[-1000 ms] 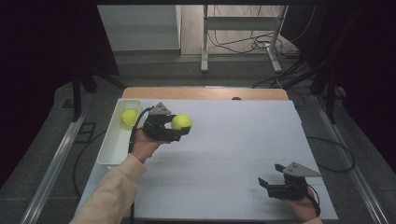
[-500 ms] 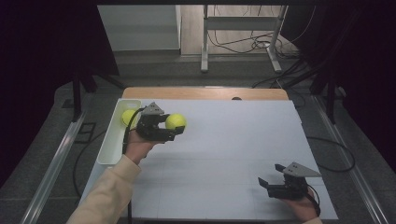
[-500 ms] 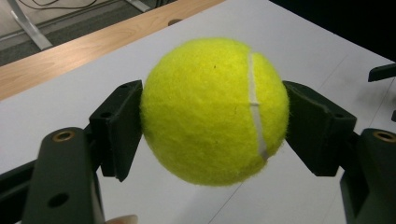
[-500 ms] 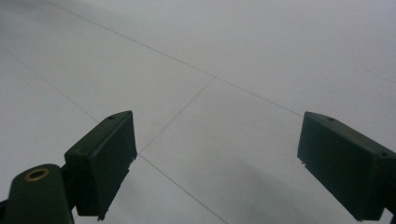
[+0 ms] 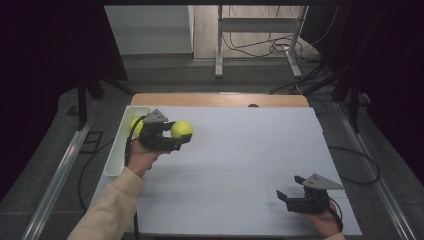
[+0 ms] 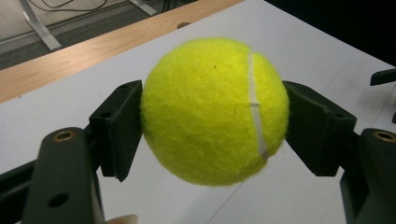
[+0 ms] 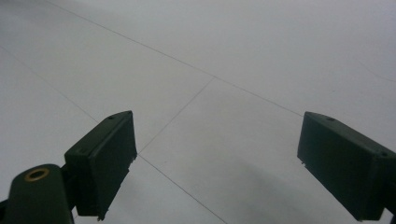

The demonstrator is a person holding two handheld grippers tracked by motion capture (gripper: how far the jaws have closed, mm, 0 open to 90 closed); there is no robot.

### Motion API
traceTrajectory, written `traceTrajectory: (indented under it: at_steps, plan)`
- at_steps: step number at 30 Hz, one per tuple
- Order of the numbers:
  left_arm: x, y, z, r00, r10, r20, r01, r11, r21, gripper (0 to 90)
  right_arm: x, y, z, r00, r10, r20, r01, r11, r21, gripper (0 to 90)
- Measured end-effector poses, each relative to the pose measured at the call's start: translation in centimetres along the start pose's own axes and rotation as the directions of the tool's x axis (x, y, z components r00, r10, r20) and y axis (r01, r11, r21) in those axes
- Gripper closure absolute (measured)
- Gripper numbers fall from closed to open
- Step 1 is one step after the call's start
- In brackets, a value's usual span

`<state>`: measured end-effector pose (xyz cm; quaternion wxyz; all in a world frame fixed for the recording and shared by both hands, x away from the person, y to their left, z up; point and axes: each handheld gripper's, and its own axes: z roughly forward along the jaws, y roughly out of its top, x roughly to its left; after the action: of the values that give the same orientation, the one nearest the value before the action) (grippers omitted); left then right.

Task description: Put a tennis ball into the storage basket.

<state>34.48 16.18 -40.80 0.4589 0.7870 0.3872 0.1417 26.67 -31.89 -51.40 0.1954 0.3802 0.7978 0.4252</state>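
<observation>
Gripping a yellow tennis ball (image 6: 215, 111) squarely between its two black jaws, the left gripper (image 5: 172, 136) is held above the white table (image 5: 250, 150), just right of the white tray (image 5: 117, 150) at the table's left edge. In the left gripper view each pad presses against an opposite side of the ball, whose white seam runs down near the right-hand pad, and the ball bulges out well above and below both pads. A second yellow ball (image 5: 135, 125) lies in the tray behind that gripper. The right gripper (image 5: 290, 197) rests low near the table's front right corner, its jaws spread wide apart with bare tabletop between them.
</observation>
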Motion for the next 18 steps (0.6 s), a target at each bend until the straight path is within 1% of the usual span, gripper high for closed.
traceTrajectory:
  at_steps: [18]
  plan:
    - [0.9,-0.4,-1.6,0.9993,-0.034,-0.018,0.033,0.9990,-0.031,26.1,0.0,0.0,0.0,1.0000,0.000,0.000,0.000,1.000,-0.001,11.8]
